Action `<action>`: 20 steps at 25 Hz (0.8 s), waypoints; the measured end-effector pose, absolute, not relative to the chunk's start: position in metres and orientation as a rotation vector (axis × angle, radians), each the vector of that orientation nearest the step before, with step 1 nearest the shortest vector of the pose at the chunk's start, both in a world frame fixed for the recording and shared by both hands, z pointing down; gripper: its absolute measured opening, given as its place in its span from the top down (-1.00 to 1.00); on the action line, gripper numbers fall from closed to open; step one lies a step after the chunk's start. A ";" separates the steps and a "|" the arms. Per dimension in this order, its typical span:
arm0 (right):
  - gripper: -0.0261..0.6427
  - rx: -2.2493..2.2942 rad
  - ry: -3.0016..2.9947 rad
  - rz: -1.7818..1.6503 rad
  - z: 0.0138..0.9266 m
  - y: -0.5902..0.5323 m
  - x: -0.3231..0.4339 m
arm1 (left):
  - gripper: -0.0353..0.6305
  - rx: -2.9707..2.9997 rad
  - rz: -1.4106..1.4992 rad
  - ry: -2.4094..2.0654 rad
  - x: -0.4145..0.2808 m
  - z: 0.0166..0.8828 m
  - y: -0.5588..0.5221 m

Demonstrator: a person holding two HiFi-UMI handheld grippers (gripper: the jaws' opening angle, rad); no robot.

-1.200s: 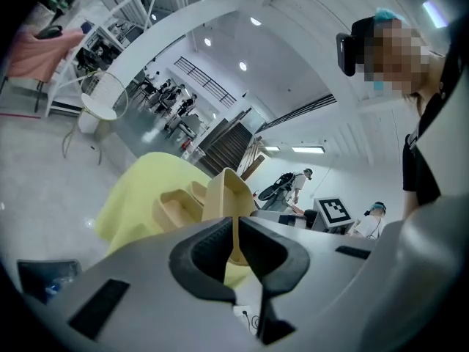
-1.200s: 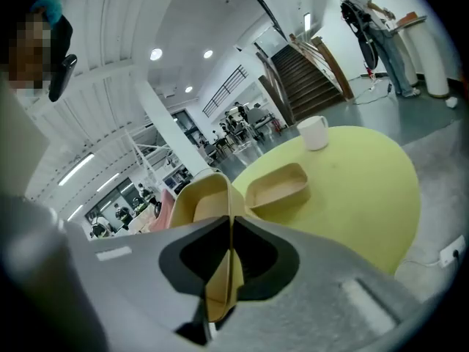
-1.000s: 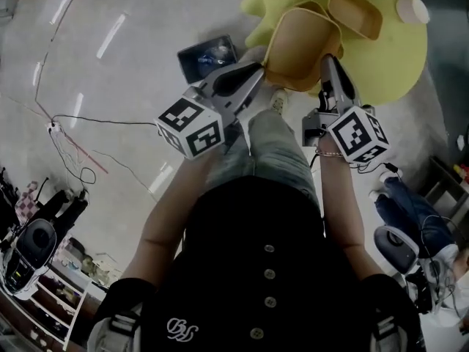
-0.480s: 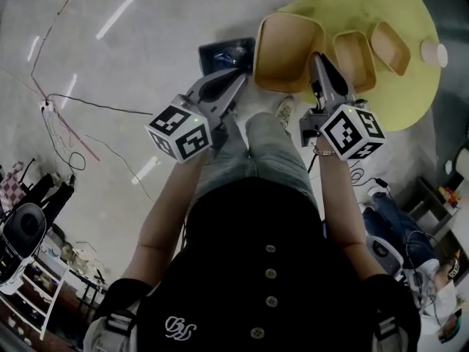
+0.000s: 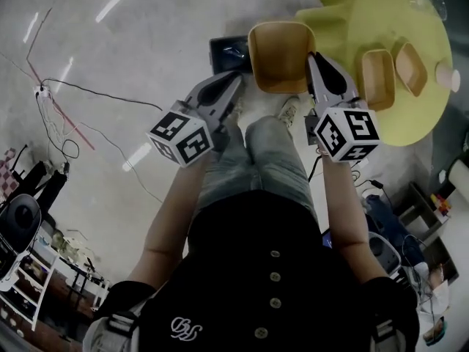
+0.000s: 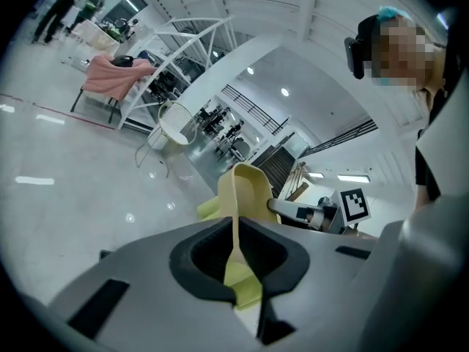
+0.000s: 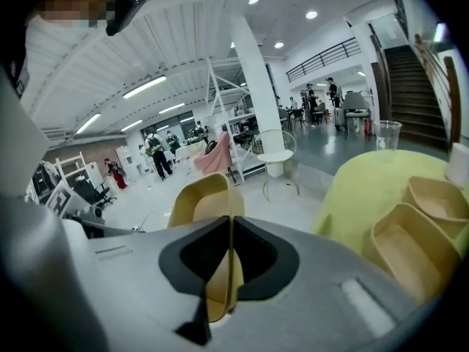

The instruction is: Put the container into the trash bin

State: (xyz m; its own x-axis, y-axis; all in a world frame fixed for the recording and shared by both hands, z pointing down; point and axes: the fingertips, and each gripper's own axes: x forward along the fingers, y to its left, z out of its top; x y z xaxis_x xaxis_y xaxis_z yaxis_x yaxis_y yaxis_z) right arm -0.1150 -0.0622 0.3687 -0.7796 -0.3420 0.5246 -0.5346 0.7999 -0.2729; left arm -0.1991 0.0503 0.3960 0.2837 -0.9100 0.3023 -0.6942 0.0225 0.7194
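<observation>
A tan plastic container [image 5: 282, 53] hangs in the air between my two grippers, off the table's left edge. My left gripper [image 5: 238, 86] is shut on its left rim, and my right gripper [image 5: 316, 61] is shut on its right rim. In the left gripper view the thin rim [image 6: 245, 193] stands clamped between the dark pads [image 6: 196, 259]. The right gripper view shows the same container [image 7: 201, 200] pinched by its edge. A dark rectangular bin [image 5: 229, 52] sits on the floor just left of the container, partly hidden behind it.
A round yellow-green table [image 5: 396, 20] stands at the right with two more tan containers [image 5: 378, 78] [image 5: 412, 68], a paper cup [image 5: 447, 75] and a clear cup [image 5: 429, 2]. Cables [image 5: 66, 94] run over the floor at left. The person's legs and shoes [image 5: 287, 110] are below the container.
Both grippers have carried the container leftward, off the yellow table and over the floor beside the dark bin. The container has levelled out, and both grips are unchanged.
</observation>
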 end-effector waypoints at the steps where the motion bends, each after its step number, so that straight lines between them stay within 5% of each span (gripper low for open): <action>1: 0.86 0.636 -2.518 0.551 0.374 -0.061 -0.118 | 0.80 1.707 -0.342 -1.482 -0.204 0.401 0.052; 20: 0.86 0.243 -2.392 0.155 0.462 -0.039 -0.151 | 0.80 1.488 -0.421 -1.504 -0.188 0.498 0.078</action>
